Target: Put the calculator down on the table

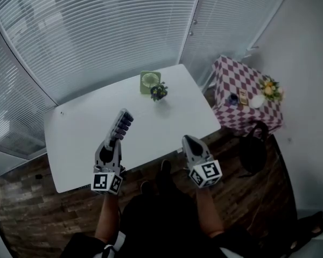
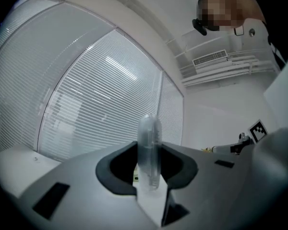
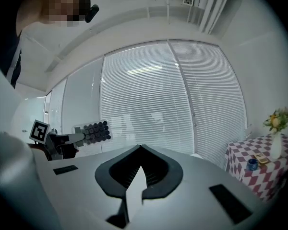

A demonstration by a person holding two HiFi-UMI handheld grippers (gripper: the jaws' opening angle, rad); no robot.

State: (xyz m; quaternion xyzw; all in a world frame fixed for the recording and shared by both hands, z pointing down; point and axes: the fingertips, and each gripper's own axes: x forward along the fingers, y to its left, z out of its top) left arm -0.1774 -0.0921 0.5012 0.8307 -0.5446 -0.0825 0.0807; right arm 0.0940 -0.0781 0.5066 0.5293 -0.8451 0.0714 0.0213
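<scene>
The calculator [image 1: 121,123], grey with dark round keys, is clamped by its lower end in my left gripper [image 1: 114,140] and juts out over the near part of the white table [image 1: 81,144]. In the left gripper view it stands edge-on between the pads [image 2: 149,150]. From the right gripper view its keypad [image 3: 93,132] faces me at the left. My right gripper [image 1: 189,140] hangs at the table's front edge, shut with its tips meeting [image 3: 141,148] and nothing between them.
A small green fan [image 1: 149,82] and a potted plant [image 1: 159,92] stand at the table's far edge. A checkered side table [image 1: 247,93] with flowers is at the right, and a black bag [image 1: 253,149] lies on the wooden floor. Blinds cover the windows behind.
</scene>
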